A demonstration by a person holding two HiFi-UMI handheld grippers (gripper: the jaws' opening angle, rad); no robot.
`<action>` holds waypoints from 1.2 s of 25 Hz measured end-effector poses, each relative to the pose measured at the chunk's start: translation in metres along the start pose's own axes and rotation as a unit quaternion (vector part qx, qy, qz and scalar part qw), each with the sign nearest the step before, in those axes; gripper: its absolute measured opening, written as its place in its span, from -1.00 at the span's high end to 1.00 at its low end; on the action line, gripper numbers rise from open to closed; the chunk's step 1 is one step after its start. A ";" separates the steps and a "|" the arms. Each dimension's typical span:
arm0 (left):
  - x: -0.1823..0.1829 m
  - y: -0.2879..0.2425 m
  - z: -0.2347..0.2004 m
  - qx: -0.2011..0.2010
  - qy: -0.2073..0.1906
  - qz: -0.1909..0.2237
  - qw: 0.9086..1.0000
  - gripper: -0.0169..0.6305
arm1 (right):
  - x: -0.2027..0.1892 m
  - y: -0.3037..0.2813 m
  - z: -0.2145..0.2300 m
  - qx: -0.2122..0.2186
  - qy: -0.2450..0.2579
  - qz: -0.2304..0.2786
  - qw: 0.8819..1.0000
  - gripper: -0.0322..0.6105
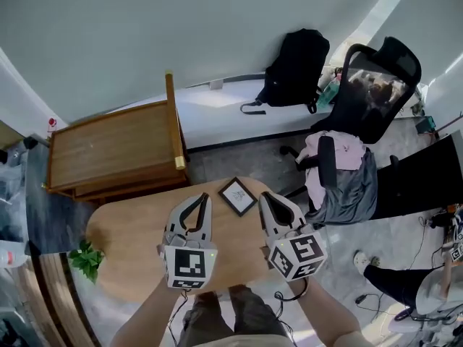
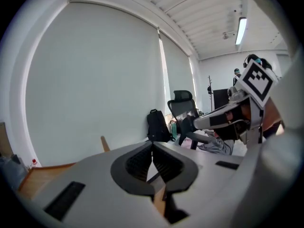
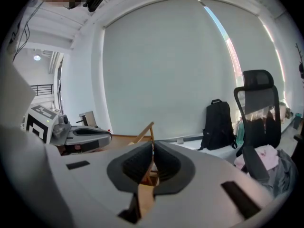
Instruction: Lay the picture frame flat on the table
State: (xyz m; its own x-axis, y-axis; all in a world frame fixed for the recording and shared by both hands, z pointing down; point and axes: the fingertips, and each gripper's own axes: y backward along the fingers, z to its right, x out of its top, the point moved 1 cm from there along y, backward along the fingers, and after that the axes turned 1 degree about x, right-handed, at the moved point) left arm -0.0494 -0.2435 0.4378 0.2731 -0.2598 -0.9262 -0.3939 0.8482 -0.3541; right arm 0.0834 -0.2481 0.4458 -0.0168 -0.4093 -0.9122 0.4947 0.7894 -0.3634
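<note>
A small black picture frame (image 1: 238,196) lies flat on the round wooden table (image 1: 134,233), near its far edge. Both grippers are held high above the table, close to the head camera, one on each side of the frame and well clear of it. My left gripper (image 1: 206,196) is shut, its tips meeting with nothing between them (image 2: 153,145). My right gripper (image 1: 263,196) is also shut and empty (image 3: 152,144). Each gripper shows from the side in the other's view. The frame itself is hidden in both gripper views.
A wooden cabinet (image 1: 116,150) stands beyond the table on the left. A black backpack (image 1: 296,67) leans on the far wall. An office chair (image 1: 362,114) draped with clothes stands right of the table. A green plant (image 1: 87,259) sits at the table's left edge.
</note>
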 end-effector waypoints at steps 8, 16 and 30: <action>0.092 0.072 -0.020 0.029 -0.004 0.060 0.998 0.92 | 0.108 0.057 -0.062 0.040 0.049 0.054 0.997 0.90; 0.165 0.154 -0.031 0.048 -0.029 0.127 0.990 0.92 | 0.191 0.117 -0.122 0.064 0.090 0.114 0.987 0.90; 0.234 0.275 -0.038 0.071 -0.094 0.158 0.980 0.92 | 0.284 0.223 -0.194 0.099 0.124 0.209 0.965 0.90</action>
State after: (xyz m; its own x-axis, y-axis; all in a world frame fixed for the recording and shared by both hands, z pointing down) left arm -0.1270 -0.0885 0.1191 0.3184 0.1052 -0.9421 -0.3632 0.9315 -0.0187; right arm 0.0201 -0.0995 0.0694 0.0251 0.0666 -0.9975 0.6594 0.7488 0.0666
